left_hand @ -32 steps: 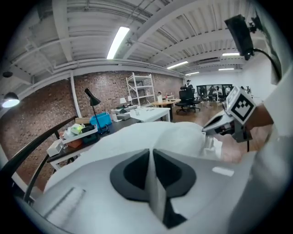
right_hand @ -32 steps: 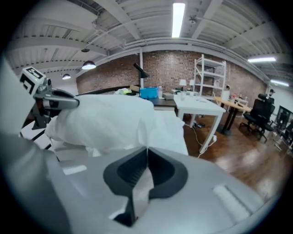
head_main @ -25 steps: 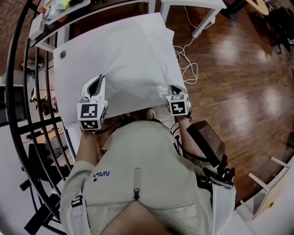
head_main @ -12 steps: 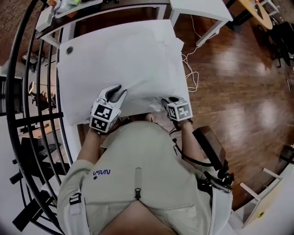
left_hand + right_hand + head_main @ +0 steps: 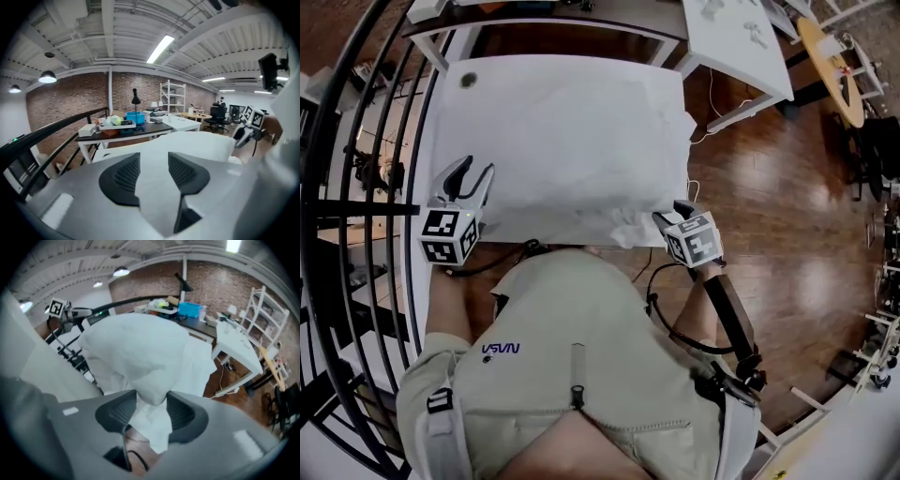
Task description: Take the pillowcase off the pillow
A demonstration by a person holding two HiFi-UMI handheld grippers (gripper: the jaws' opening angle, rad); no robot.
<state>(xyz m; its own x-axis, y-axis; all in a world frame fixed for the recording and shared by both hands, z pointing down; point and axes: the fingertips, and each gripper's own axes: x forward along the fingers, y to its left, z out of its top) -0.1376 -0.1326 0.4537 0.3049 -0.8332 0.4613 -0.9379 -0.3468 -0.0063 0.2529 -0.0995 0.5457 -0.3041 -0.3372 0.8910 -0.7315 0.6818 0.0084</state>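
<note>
A white pillow in its white pillowcase (image 5: 572, 141) lies on the white table (image 5: 450, 112). My left gripper (image 5: 474, 172) hovers over the table to the left of the pillow's near-left corner. Its jaws have just been opening, and only bare tabletop shows between them (image 5: 154, 164). My right gripper (image 5: 677, 210) is at the pillow's near-right corner. Its jaws have just been opening too and stand apart, with the bunched corner of the pillowcase (image 5: 152, 399) hanging loosely between the pads. In the left gripper view the pillow (image 5: 201, 145) lies to the right.
A black railing (image 5: 356, 187) curves along the left. A white side table (image 5: 741, 47) stands at the back right over wooden floor, with a white cable (image 5: 705, 141) beside it. A dark desk with clutter (image 5: 126, 129) stands behind the table. My torso is at the near edge.
The left gripper has let go of the pillow's near edge, opened, and swung left off the pillow. The right gripper has opened at the near-right corner and shifted slightly right.
</note>
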